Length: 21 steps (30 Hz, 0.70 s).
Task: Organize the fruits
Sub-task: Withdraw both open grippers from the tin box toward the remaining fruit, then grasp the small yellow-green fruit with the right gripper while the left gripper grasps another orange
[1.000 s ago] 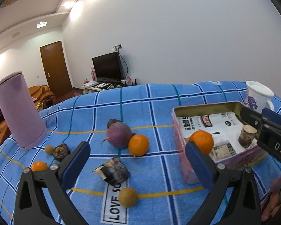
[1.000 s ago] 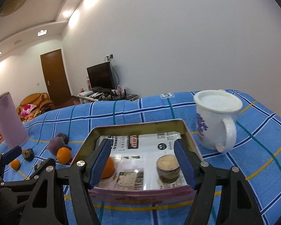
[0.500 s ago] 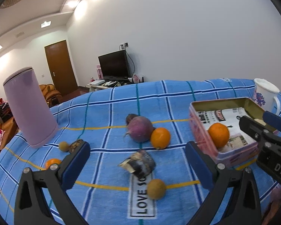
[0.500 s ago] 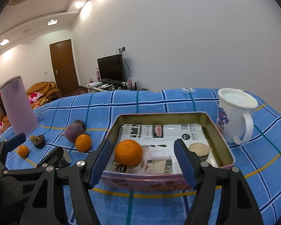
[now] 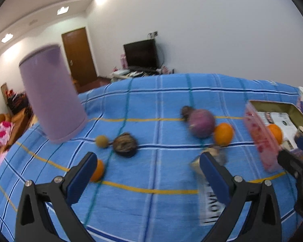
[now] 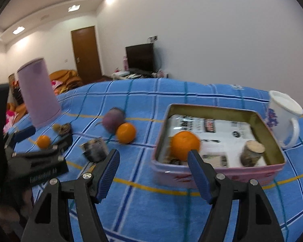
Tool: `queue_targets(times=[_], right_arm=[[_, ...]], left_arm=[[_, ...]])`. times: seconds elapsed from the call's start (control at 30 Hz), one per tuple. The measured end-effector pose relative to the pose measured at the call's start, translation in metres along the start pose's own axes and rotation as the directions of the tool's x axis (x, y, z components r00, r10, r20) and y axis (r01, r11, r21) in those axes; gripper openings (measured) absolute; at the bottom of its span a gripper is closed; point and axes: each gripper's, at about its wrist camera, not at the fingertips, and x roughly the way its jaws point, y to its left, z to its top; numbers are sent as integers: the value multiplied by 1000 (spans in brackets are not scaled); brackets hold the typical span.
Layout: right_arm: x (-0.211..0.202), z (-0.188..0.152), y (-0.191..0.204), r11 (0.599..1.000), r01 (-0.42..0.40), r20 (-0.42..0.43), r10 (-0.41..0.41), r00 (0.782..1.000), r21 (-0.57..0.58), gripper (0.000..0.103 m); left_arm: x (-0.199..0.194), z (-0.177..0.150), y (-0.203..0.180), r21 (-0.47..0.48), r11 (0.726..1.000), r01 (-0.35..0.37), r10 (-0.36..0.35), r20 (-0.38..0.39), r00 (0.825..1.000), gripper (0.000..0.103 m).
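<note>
A pink tin box on the blue checked cloth holds an orange and a small brown cup. Another orange lies beside a purple round fruit. A small orange sits just behind my left finger, near a dark shrivelled fruit and a small yellow-brown fruit. My left gripper is open and empty above the cloth. My right gripper is open and empty, left of the box front; it shows at the right edge of the left wrist view.
A tall lilac container stands at the left. A white mug stands right of the box. A crumpled dark wrapper lies mid-cloth near a "LOVE" label. Sofas and a TV stand lie beyond the table.
Both grippers have swung left: the box and oranges slid right in both views, and the lilac container and small fruits came nearer the left gripper. Both stay open.
</note>
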Motion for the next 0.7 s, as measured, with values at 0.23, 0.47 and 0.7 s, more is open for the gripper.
queue_targets(times=[0.23,0.47,0.7], right_arm=[[16,-6,40,988,-114,-105,103,989,-104,51],[52,-7,69,970,-209,-263,172,949,-121,49],[67,-7,78,965,-218,-316,164,934,-146,31]], left_arm=[[21,4,65,-147,989,-18,5,-88,996,103],[31,2,119,-205,979,-9,-19,-133,991,103],[38,5,138,-204,978,33,-66,-155,986,101]])
